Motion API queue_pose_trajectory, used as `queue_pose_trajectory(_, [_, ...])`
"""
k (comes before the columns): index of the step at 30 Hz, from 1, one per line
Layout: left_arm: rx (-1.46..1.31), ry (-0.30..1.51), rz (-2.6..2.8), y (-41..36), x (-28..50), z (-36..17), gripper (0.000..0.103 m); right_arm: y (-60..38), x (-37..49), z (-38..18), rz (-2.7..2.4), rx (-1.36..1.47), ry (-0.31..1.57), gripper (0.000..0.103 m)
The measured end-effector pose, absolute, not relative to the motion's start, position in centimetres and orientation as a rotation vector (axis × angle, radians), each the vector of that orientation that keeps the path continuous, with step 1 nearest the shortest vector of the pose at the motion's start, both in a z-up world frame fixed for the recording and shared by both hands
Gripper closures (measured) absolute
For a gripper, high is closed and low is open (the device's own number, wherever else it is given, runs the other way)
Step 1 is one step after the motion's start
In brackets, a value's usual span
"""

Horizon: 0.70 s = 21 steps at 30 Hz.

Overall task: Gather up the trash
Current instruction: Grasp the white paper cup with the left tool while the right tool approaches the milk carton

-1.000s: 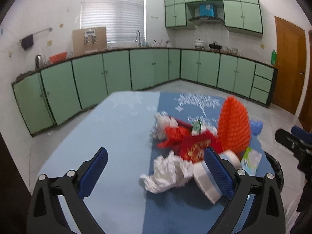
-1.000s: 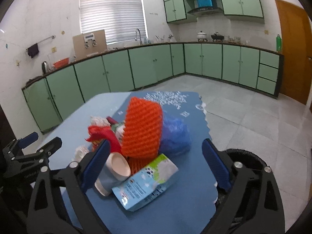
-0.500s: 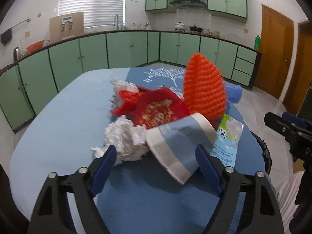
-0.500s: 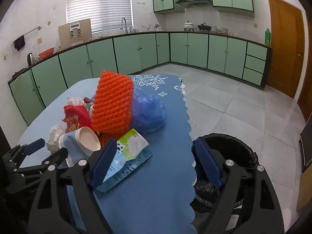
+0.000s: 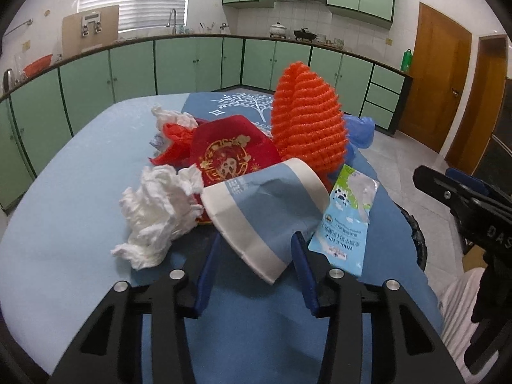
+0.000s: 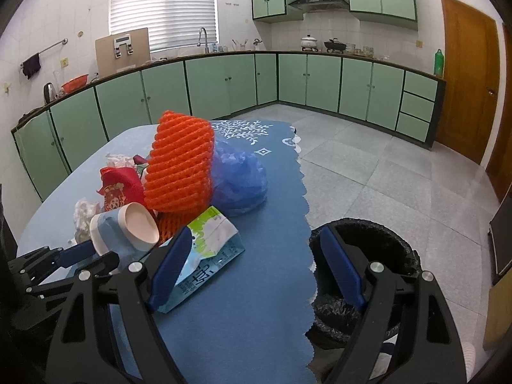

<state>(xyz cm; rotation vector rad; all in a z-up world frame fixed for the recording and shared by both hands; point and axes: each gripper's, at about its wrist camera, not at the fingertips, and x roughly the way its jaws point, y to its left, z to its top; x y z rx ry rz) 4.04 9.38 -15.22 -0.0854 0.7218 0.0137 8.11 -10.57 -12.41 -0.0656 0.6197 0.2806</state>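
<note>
1. Trash pile sits on the blue table (image 5: pixel 73 172), near its right edge, kitchen cabinets far behind.
2. Left gripper (image 5: pixel 254 257): blue fingers (image 5: pixel 206 270) narrowed around the near, closed end of a blue-and-white paper cup (image 5: pixel 259 211) lying on its side. Cup base sits between the pads; firm contact on both sides cannot be told for certain.
3. Right view shows that cup (image 6: pixel 123 228) with its open mouth facing right, left gripper (image 6: pixel 68 256) at its near-left end.
4. Right gripper (image 6: pixel 256 268): wide apart, holding nothing, hovering over the table's right edge; its left finger (image 6: pixel 168 270) is above a milk carton pouch (image 6: pixel 208 249), its right finger over the black trash bin (image 6: pixel 368 275).
5. Crumpled white tissue (image 5: pixel 156 211) lies just left of the cup, touching it.
6. Red packet with gold print (image 5: pixel 227 156) is behind the cup; more red wrapping and tissue sit farther left.
7. Orange foam net (image 5: pixel 307 124) stands upright, far right of the pile; blue plastic bag (image 6: pixel 238 182) beside it on the right.
8. Milk pouch (image 5: pixel 347 214) lies flat right of the cup, near the table edge.
9. Bin, lined with a black bag, stands on the floor just right of the table.
</note>
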Motion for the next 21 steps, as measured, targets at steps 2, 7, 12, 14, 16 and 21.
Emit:
queue_pose_trajectory(2, [-0.08, 0.708, 0.019, 9.5, 3.6, -15.0, 0.058, -10.4, 7.9, -12.4, 0.283, -0.07, 0.617, 0.023])
queue_pose_trajectory(7, [-0.112, 0.71, 0.008, 9.7, 4.0, -15.5, 0.058, -9.9, 7.6, -12.5, 0.293, -0.078, 0.619, 0.023])
queue_pose_trajectory(12, [-0.136, 0.711, -0.03, 9.9, 4.9, -15.9, 0.058, -10.0, 7.4, -12.4, 0.283, -0.086, 0.615, 0.023])
queue_pose_trajectory(14, [-0.138, 0.708, -0.036, 9.8, 5.0, -16.0, 0.072, -10.1, 7.5, -12.5, 0.279, -0.085, 0.619, 0.023])
queue_pose_trajectory(16, [-0.161, 0.711, -0.075, 9.8, 5.0, -16.2, 0.089, -10.1, 7.4, -12.7, 0.278, -0.082, 0.622, 0.023])
queue_pose_trajectory(21, [-0.164, 0.688, -0.093, 9.6, 4.6, -15.8, 0.097, -10.0, 7.3, -12.8, 0.277, -0.074, 0.624, 0.023])
